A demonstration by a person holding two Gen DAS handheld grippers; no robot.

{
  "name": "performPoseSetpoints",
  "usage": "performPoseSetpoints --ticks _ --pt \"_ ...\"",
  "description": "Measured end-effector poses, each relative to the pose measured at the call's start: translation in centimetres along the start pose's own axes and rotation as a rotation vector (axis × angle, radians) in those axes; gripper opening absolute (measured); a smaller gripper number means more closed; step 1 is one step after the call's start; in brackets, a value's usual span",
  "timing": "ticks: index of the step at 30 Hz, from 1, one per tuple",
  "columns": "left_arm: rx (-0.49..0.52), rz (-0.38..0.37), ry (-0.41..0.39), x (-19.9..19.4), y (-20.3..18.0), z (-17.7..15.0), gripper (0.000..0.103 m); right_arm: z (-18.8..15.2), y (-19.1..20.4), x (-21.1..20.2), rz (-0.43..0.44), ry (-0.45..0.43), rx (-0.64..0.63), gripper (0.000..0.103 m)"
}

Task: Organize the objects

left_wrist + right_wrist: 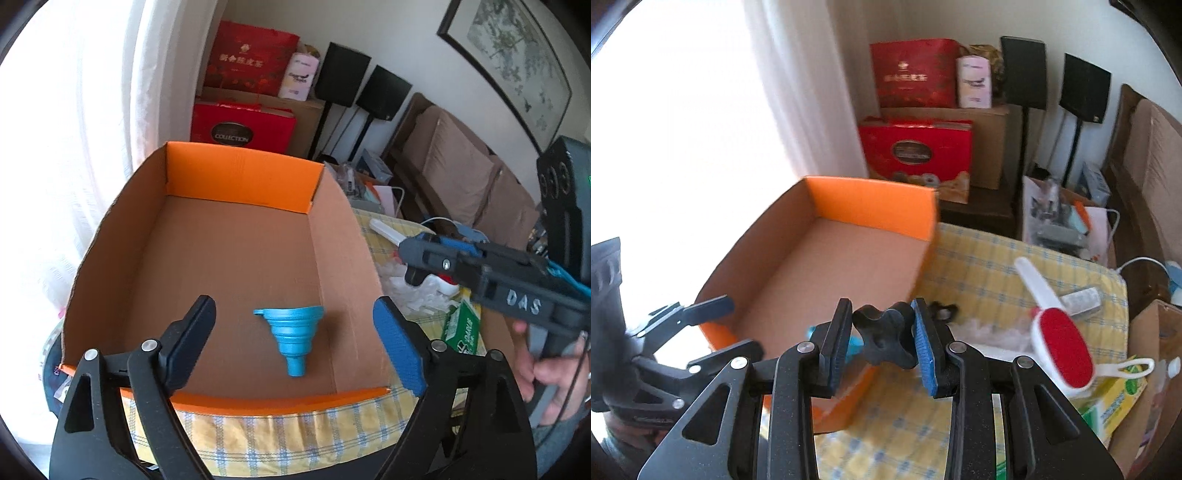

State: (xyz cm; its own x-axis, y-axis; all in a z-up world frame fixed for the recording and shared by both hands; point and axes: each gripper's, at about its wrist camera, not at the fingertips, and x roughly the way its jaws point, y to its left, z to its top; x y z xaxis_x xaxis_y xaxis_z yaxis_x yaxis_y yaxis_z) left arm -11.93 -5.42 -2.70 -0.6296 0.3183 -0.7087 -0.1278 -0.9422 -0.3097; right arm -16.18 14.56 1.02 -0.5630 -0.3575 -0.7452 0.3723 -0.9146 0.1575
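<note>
An open orange cardboard box stands on a yellow checked cloth. A blue collapsible funnel lies on its floor near the front wall. My left gripper is open and empty, hovering over the box's near edge with the funnel between its fingers' line of sight. My right gripper is shut on a black star-shaped knob, held above the box's right wall. The right gripper also shows in the left wrist view, to the right of the box. A second black knob lies on the cloth.
On the cloth right of the box lie a red-and-white lint brush, a white handled tool, crumpled clear plastic and a green-and-yellow carton. Red gift boxes, black speakers and a sofa stand behind.
</note>
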Motion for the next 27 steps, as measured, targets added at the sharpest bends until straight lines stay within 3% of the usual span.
performPoseSetpoints --ticks 8,20,24,27 --pt "-0.002 0.028 0.014 0.3 1.1 -0.7 0.086 -1.7 1.9 1.6 0.057 0.037 0.009 0.032" --pt "-0.027 0.021 0.03 0.7 1.8 -1.0 0.086 -2.6 2.4 1.6 0.057 0.053 0.013 0.033" --pt "-0.043 0.036 0.029 0.5 2.5 -1.1 0.095 -3.2 2.9 2.6 0.053 0.077 -0.005 0.033" --pt "-0.05 0.043 0.032 0.4 2.9 -1.1 0.097 -3.6 3.1 2.9 0.053 0.084 -0.012 0.033"
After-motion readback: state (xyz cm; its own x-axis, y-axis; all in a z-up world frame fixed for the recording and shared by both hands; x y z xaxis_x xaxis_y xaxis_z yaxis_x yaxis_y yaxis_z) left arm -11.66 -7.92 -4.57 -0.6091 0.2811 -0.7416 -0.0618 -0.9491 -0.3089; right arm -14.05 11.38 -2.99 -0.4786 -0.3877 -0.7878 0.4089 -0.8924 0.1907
